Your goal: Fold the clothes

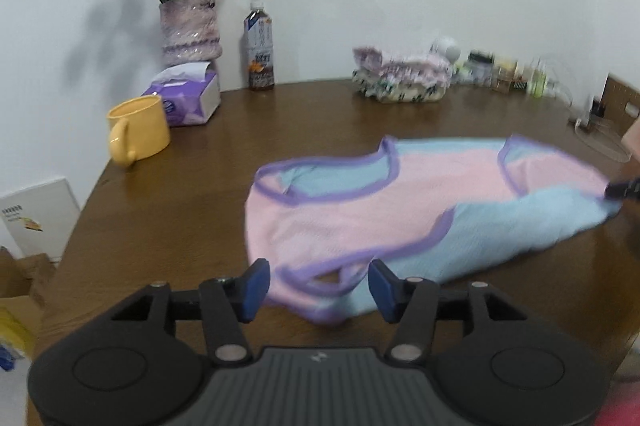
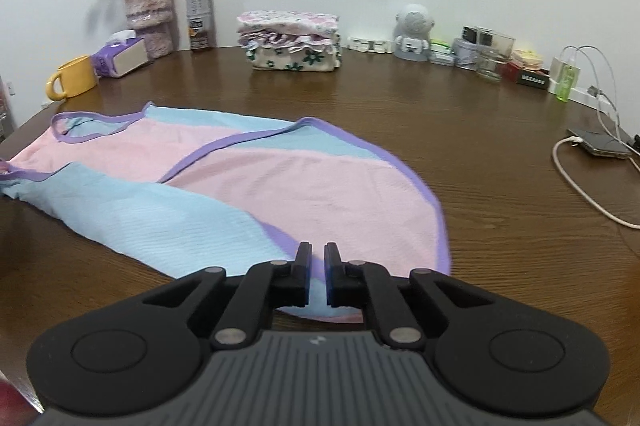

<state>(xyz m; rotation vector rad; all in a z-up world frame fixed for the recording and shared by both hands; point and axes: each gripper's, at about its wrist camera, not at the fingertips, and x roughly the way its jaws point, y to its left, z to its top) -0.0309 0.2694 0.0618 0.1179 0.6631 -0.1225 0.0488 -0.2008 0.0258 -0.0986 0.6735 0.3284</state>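
Note:
A pink and light-blue sleeveless garment (image 1: 360,210) with purple trim lies spread on the brown wooden table (image 1: 280,114). My left gripper (image 1: 319,286) is open, its blue pads on either side of the garment's near purple-trimmed edge and not pressing on it. In the right wrist view the same garment (image 2: 280,186) stretches away to the left. My right gripper (image 2: 317,272) is shut to a narrow slit over the garment's near hem; whether cloth is pinched does not show. Its black tip (image 1: 622,188) appears in the left wrist view at the garment's far right corner.
Along the wall stand a vase of dried roses (image 1: 190,30), a drink bottle (image 1: 260,50), a tissue box (image 1: 188,98), a yellow mug (image 1: 138,130) and a pile of folded floral clothes (image 2: 292,40). Small jars and boxes (image 2: 480,54) and a phone on a cable (image 2: 600,144) sit at the right.

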